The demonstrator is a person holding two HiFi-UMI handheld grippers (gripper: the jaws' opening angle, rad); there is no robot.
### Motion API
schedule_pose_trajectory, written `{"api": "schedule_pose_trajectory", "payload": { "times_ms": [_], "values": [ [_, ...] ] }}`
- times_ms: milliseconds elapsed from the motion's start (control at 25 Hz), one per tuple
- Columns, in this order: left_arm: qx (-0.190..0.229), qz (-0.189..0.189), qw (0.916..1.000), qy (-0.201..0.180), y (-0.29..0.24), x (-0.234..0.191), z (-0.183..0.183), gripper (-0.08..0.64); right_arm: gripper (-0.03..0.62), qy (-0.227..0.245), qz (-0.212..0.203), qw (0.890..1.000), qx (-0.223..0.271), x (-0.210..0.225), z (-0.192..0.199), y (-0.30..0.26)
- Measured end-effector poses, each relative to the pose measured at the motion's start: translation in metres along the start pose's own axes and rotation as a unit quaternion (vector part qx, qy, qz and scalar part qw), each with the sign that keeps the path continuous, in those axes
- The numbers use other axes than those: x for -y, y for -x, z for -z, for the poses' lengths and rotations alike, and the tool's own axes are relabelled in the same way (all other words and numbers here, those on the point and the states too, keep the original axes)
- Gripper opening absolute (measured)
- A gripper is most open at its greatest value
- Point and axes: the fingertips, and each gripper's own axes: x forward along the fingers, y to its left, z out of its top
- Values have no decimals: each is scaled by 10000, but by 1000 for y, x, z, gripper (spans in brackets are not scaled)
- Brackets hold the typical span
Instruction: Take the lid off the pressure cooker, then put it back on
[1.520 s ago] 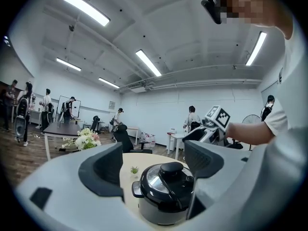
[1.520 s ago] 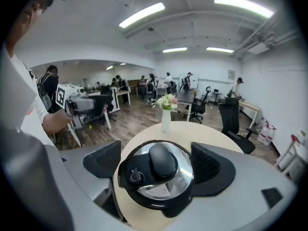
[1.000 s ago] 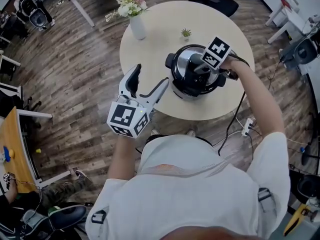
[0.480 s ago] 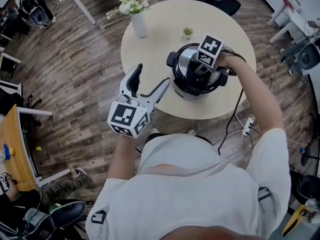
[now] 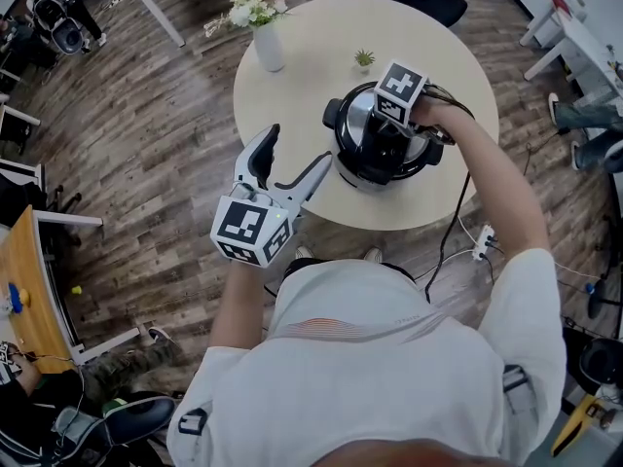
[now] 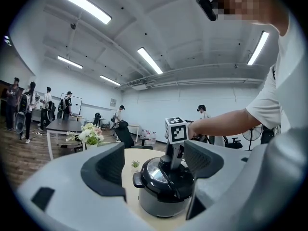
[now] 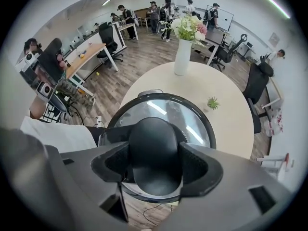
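- Jaws of the right gripper (image 7: 155, 167) have just been closing, and their pads now press on either side of the black knob (image 7: 155, 146) on top of the lid (image 7: 195, 121).
- That gripper points straight down, and the lid sits in place on the pressure cooker (image 5: 382, 163).
- The cooker stands on the round table (image 5: 311, 37), toward the edge nearest the person.
- The left gripper (image 5: 297, 146) hangs just off that near edge, well short of the cooker. Its jaws are spread wide with nothing gripped, and they point roughly level at the pot.
- Farther back on the table stand a white vase of flowers (image 5: 268, 52) and a small potted plant (image 5: 363, 62), both apart from the cooker.
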Motion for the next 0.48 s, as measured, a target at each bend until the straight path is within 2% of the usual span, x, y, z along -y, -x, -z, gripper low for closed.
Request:
{"api": "schedule_pose_trajectory", "payload": {
  "times_ms": [40, 160, 240, 400, 480],
  "values": [
    [-15, 9, 10000, -6, 0, 0, 1, 385, 306, -15, -3, 10000, 7, 0, 0, 1],
    [-99, 19, 9999, 25, -3, -3, 7, 385, 302, -26, 60, 10000, 43, 1, -1, 1],
    [-163, 61, 9997, 183, -10, -6, 15, 385, 304, -65, 76, 9999, 80, 2, -1, 1],
    [-359, 191, 9965, 734, -30, -17, 46, 385, 305, -116, 105, 9999, 25, 3, 1, -2],
    [-486, 360, 9904, 1245, -42, -23, 67, 385, 307, -101, 101, 9999, -24, 3, 1, -2]
  ]
}}
